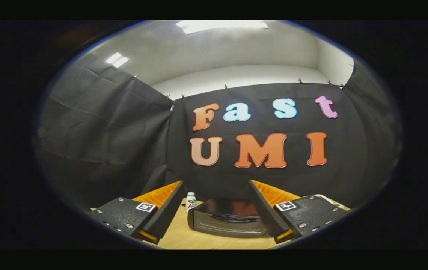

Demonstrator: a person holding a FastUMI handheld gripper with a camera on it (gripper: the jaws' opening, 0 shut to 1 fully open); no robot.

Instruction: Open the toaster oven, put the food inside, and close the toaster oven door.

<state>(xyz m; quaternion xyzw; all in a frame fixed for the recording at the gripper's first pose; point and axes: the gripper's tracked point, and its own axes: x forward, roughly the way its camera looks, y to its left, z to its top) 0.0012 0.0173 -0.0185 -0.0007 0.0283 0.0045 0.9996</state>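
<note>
A black toaster oven (224,219) stands on the wooden table (184,238), its glass door shut and its handle across the front. It lies ahead of my gripper (216,210), in the gap between the two fingers, at some distance. My gripper is open, fingers spread wide, with nothing between them. The left finger (161,213) and the right finger (270,212) frame the oven. I see no food here.
A small white bottle (190,201) with a green-and-red label stands on the table just left of the oven, beside the left finger. Black cloth walls close the booth behind and to the left.
</note>
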